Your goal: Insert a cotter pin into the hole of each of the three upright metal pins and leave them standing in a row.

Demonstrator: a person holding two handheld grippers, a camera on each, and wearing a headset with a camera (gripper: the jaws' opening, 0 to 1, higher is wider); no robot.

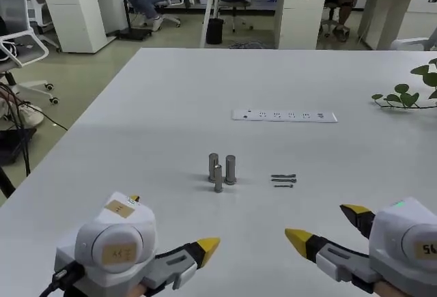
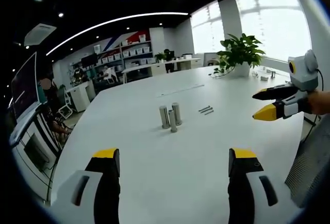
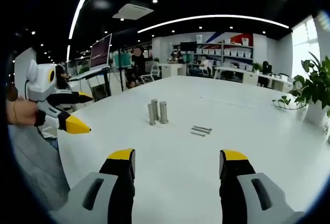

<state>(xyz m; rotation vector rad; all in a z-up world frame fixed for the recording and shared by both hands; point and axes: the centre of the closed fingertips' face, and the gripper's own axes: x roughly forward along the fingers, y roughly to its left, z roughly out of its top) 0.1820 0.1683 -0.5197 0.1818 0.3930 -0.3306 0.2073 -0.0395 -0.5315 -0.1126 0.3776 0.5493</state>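
**Both grippers open above the near edge, pins and cotter pins untouched**

Nearest, above the near edge of the white table (image 1: 341, 72), the left gripper (image 1: 171, 222) and the right gripper (image 1: 326, 225) are held side by side, well apart, yellow tips turned inward toward each other. In the left gripper view the fingers (image 2: 106, 167) of the left gripper (image 2: 174, 154) are seen spread wide, with bare table between them. The same is seen in the right gripper view, where the fingers (image 3: 234, 167) of the right gripper (image 3: 178, 156) are parted wide. Nothing is held or touched by either.

Each gripper is also caught in the other's view, jaws parted: the right gripper (image 2: 262, 104) and the left gripper (image 3: 81, 112).

Beyond the fingertips, well apart from them, three metal pins (image 1: 220, 168) are stood upright near the middle of the surface in a tight cluster, two behind and one in front. Just to their right, three cotter pins (image 1: 283, 179) are laid flat side by side, clear of the metal pins.

Farther toward the far edge, a white power strip (image 1: 284, 115) is laid flat. At the right edge, leaves of a plant (image 1: 410, 95) are seen.
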